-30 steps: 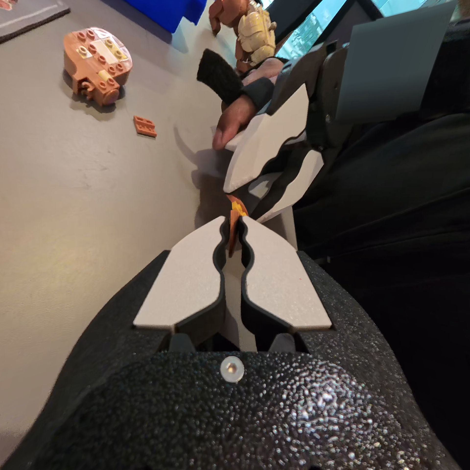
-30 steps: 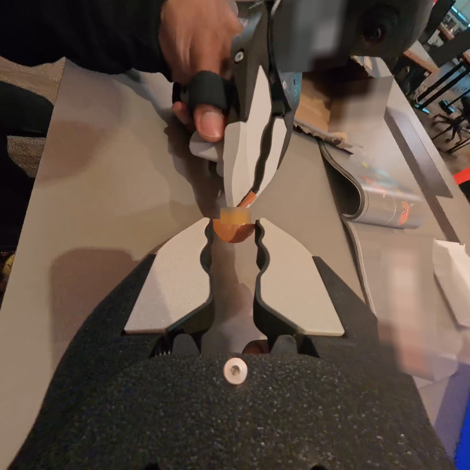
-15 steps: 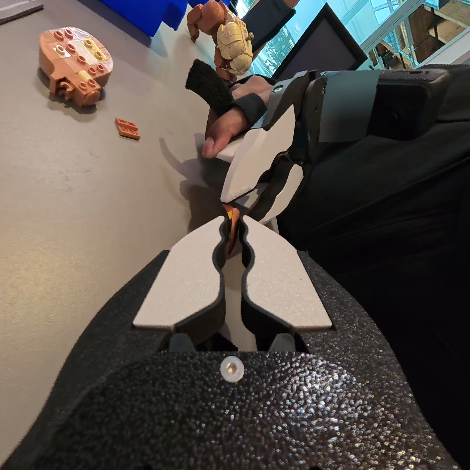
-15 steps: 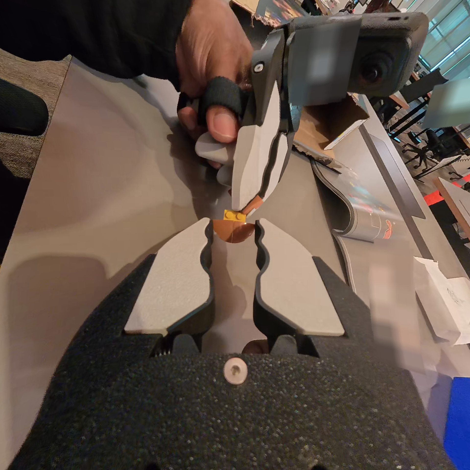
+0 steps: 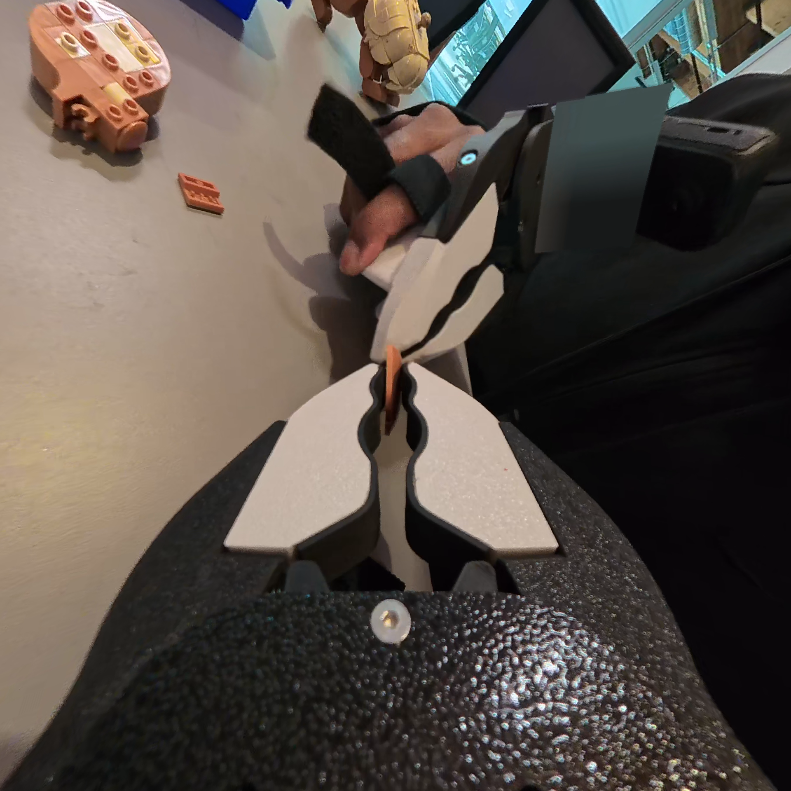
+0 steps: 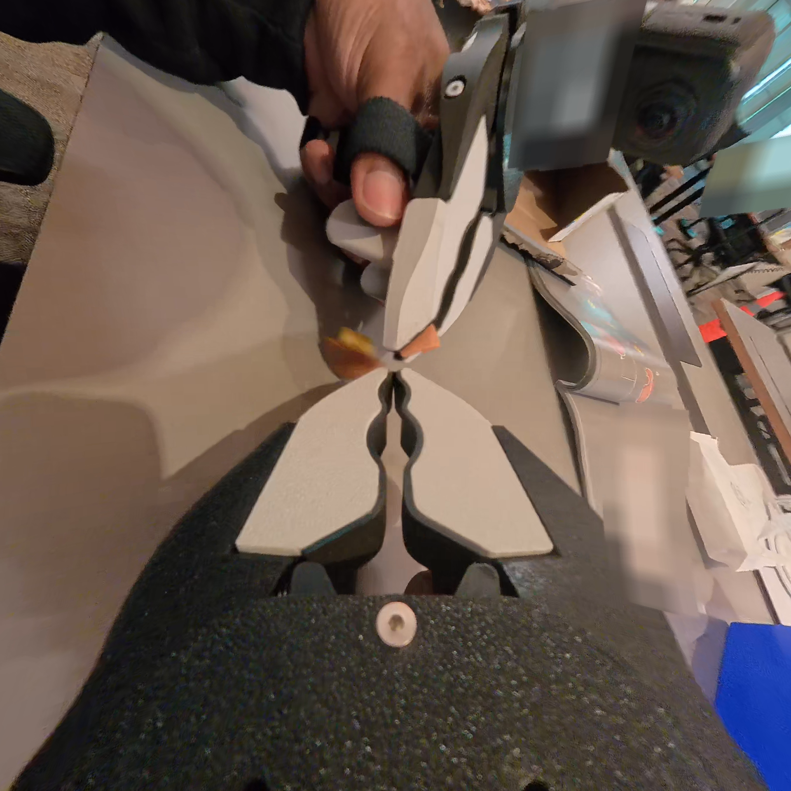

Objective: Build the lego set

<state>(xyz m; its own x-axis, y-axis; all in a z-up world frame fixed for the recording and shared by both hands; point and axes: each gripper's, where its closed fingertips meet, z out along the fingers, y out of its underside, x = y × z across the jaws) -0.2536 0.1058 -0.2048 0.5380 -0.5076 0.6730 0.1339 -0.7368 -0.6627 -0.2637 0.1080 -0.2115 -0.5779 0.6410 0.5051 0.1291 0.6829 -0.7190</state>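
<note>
My left gripper is shut on a thin brown plate, held edge-on above the grey table. It also shows in the right wrist view, coming down from above with the plate sticking out of its tips. My right gripper is shut with nothing between its jaws, and its tips touch the left gripper's tips. A rounded brown piece with a yellow brick on top is blurred just left of both tips. I cannot tell whether it is joined to the plate or loose. The right gripper shows shut in the left wrist view.
A brown studded lego build and a small loose brown plate lie on the far left of the table. A tan and brown figure stands behind. A curled booklet, white paper bags and a blue box lie at the right.
My right gripper has shut; the rounded brown piece with the yellow brick, held between its fingers before, is now outside them to the left. The left gripper still holds the plate.
</note>
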